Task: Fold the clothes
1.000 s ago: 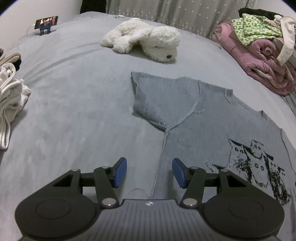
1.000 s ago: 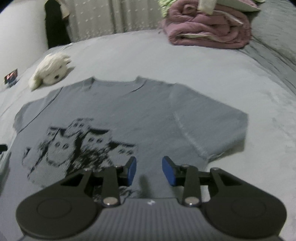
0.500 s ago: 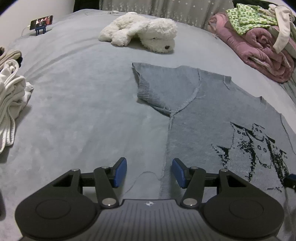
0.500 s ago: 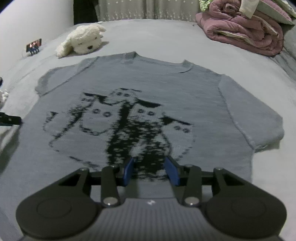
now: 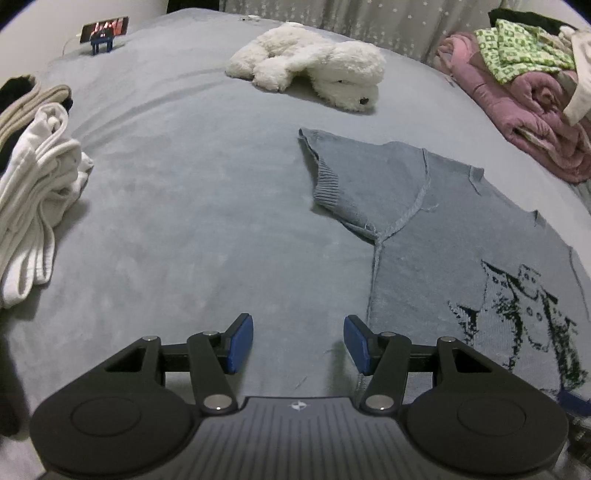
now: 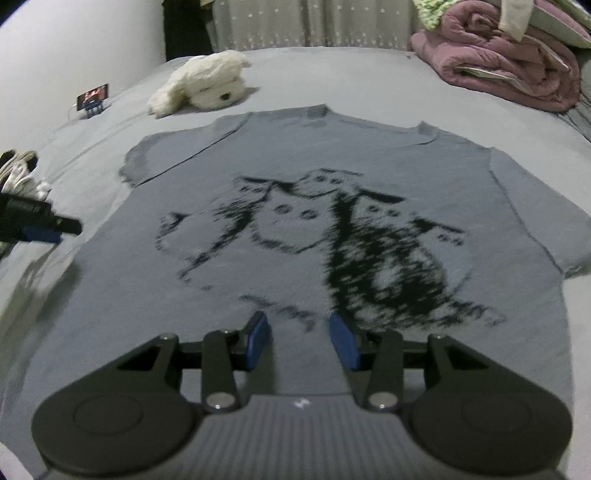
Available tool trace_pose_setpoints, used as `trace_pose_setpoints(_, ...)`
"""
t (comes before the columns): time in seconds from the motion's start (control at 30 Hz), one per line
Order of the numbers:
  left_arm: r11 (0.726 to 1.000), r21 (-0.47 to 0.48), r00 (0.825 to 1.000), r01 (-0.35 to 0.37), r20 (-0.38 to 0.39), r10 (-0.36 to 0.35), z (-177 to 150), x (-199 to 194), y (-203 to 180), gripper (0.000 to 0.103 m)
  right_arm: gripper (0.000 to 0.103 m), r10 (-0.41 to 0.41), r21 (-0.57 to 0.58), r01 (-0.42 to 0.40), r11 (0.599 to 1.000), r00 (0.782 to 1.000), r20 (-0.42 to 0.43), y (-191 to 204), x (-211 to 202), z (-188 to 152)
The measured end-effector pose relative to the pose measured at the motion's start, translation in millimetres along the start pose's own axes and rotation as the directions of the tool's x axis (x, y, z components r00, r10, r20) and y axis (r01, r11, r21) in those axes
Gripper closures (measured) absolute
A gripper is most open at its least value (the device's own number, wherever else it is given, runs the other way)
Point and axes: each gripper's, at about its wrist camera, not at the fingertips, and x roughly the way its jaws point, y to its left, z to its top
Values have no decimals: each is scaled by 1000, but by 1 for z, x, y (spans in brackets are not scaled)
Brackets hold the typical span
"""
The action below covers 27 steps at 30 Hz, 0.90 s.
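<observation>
A grey-blue knitted short-sleeved sweater (image 6: 295, 155) with a black owl pattern lies flat, front up, on the grey bed. My right gripper (image 6: 300, 338) hovers over its lower middle, just below the pattern, open and still spreading, with nothing between the blue pads. My left gripper (image 5: 298, 345) hangs open over the bare sheet, its right pad level with the sweater's (image 5: 443, 229) side seam. The near sleeve (image 5: 332, 173) is slightly rumpled at the cuff. In the right wrist view the left gripper's finger (image 6: 37, 225) shows at the left edge.
A white plush dog (image 5: 314, 74) lies beyond the sweater's collar. A pink quilt with clothes on it (image 5: 535, 122) is heaped at the far right. White garments (image 5: 37, 184) are piled at the left. A phone on a stand (image 5: 105, 31) sits far left.
My right gripper slid left from the right sleeve side to the sweater's lower middle, and its jaws widened a little. My left gripper shifted left off the sweater's side edge onto the sheet.
</observation>
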Motion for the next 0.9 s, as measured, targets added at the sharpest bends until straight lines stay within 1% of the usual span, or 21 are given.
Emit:
trace_pose_setpoints(0.07, 1000, -11, 1000, 13, -3, -13, 2, -1, 4, 49, 61, -22, 3, 21, 1000, 1000, 20, 12, -3, -9)
trace_pose_setpoints(0.17, 1000, -18, 1000, -4, 7, 5, 5, -1, 9, 49, 59, -54, -5, 54, 999, 997, 48, 31, -8, -25)
trace_pose_setpoints(0.23, 999, -32, 1000, -10, 2, 10, 6, 1, 14, 49, 59, -36, -24, 38, 999, 998, 55, 42, -13, -32)
trace_pose_setpoints(0.33, 999, -49, 1000, -8, -7, 8, 7, 3, 19, 49, 59, 2, -18, -1, 1000, 999, 52, 54, -18, -40)
trace_pose_setpoints(0.4, 999, -44, 1000, -5, -6, 5, 6, 3, 18, 49, 59, 17, -31, -15, 999, 998, 55, 64, -22, -47)
trace_pose_setpoints(0.47, 999, -40, 1000, -2, -3, 2, 7, 2, 17, 49, 59, 16, -56, -12, 998, 998, 63, 75, -26, -52)
trace_pose_setpoints(0.53, 999, -43, 1000, 3, -3, -3, 7, 2, 17, 49, 59, 51, -62, -48, 997, 997, 58, 82, -28, -57)
trace_pose_setpoints(0.67, 999, -47, 1000, 6, -4, -6, 6, 1, 17, 49, 59, 70, -94, -63, 994, 995, 66, 97, -36, -66)
trace_pose_setpoints(0.77, 999, -53, 1000, 11, -2, -11, 7, 0, 18, 49, 59, 96, -78, -90, 993, 993, 67, 103, -41, -72)
trace_pose_setpoints(0.87, 998, -56, 1000, 14, -3, -14, 8, 0, 18, 49, 59, 139, -65, -135, 989, 988, 65, 107, -45, -76)
trace_pose_setpoints(0.9, 998, -57, 1000, 15, -4, -15, 8, 0, 18, 49, 59, 141, -77, -136, 988, 988, 67, 111, -46, -78)
